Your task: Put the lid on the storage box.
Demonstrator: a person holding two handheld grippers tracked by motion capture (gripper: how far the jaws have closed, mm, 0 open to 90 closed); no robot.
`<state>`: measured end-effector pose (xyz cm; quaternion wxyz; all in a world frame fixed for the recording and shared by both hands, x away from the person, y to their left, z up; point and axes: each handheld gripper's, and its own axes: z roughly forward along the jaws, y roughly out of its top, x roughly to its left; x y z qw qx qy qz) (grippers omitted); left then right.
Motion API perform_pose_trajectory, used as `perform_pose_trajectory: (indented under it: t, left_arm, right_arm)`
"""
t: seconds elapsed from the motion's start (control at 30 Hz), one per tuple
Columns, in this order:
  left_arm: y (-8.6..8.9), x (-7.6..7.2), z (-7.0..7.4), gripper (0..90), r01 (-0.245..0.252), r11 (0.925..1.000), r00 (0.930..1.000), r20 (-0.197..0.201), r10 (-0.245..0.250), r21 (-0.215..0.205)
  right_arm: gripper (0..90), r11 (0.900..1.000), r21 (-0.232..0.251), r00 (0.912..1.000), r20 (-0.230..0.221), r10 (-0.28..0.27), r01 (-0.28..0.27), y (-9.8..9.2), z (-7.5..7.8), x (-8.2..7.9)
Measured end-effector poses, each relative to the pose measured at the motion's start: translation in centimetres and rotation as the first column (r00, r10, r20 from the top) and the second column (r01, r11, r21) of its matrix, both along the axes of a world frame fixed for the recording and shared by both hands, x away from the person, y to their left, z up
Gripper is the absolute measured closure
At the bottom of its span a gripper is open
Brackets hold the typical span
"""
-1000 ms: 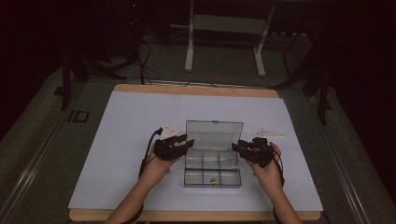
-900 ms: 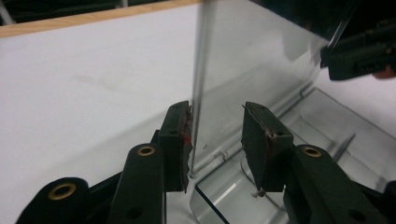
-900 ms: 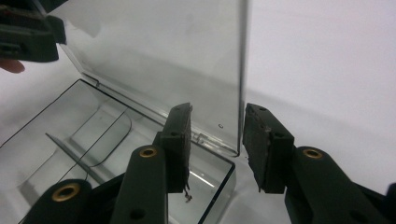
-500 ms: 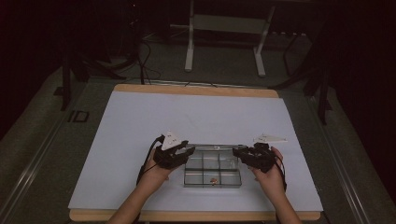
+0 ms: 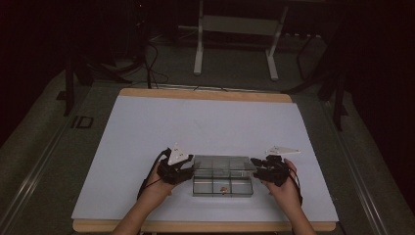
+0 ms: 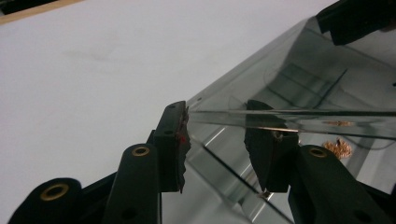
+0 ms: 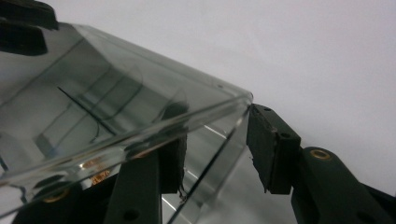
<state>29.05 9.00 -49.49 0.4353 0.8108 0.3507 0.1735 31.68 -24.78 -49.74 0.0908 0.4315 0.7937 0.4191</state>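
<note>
Flanking a clear rigid rectangular plastic box (image 5: 222, 177): left gripper (image 5: 185, 169), right gripper (image 5: 258, 168)

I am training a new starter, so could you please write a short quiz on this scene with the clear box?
1. True or false: the lid of the clear compartment box stands upright.
2. Which gripper is at the box's left end: A the left gripper, B the right gripper?
3. What colour is the mat under the box?

Key: 1 false, it is lowered over the box; 2 A; 3 white.
</note>
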Motion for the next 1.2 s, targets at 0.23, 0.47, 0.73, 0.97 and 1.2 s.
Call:
perform_pose_trajectory:
  t: [0.23,0.47,0.73,0.97,1.2]
  left_arm:
    - [0.5,-0.2,-0.1,59.4,-0.007,1.0000,0.9999,-0.015,0.007,-0.005]
    - [0.7,-0.5,-0.6,59.4,-0.014,0.9999,0.9998,-0.015,0.014,0.006]
    - [1.0,-0.5,-0.9,58.2,-0.016,0.9998,0.9996,-0.024,0.016,0.008]
    - [1.3,-0.5,-1.6,58.1,-0.023,0.9997,0.9986,-0.048,0.024,0.010]
    - [1.3,-0.2,-2.4,58.3,-0.038,0.9986,0.9972,-0.064,0.040,0.037]
  right_arm:
    - [57.0,0.999,0.034,0.9994,-0.009,-0.034,0.035,-1.2,-0.1,-0.2]
    - [56.0,0.998,0.037,0.9986,-0.014,-0.052,0.052,-1.9,-0.4,-0.5]
    - [55.9,0.998,0.020,0.9979,-0.012,-0.064,0.064,-2.1,-0.6,-0.3]
    - [56.0,0.998,-0.002,0.9979,-0.025,-0.060,0.060,-1.8,-1.1,-0.2]
    - [55.8,0.997,-0.022,0.9966,-0.041,-0.071,0.070,-1.7,-1.5,0.1]
